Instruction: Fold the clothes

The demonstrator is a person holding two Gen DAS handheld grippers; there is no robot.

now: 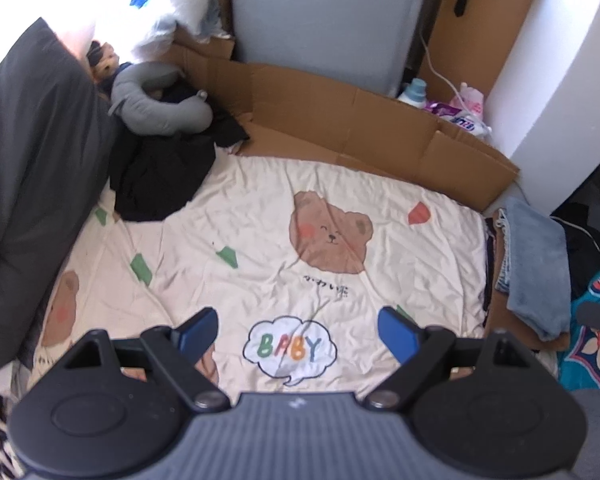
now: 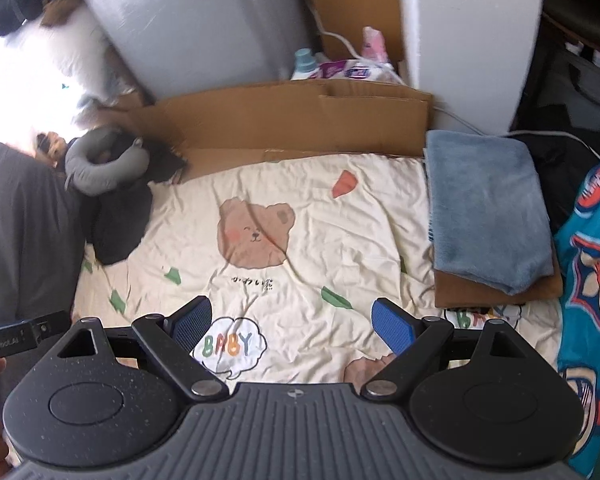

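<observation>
My left gripper (image 1: 298,334): fingers spread, empty, above bear-print sheet (image 1: 260,232). My right gripper (image 2: 292,326): spread, empty. Dark clothes pile (image 1: 160,176) far left; folded blue towel (image 2: 488,208) right.

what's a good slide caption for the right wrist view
Right gripper, fingers open and empty, above a bear-print sheet beside a folded blue towel.

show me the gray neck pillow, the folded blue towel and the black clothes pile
gray neck pillow (image 1: 160,114), left wrist view, its curved body.
folded blue towel (image 2: 484,208), right wrist view, its top face.
black clothes pile (image 1: 160,176), left wrist view, its middle.
</observation>
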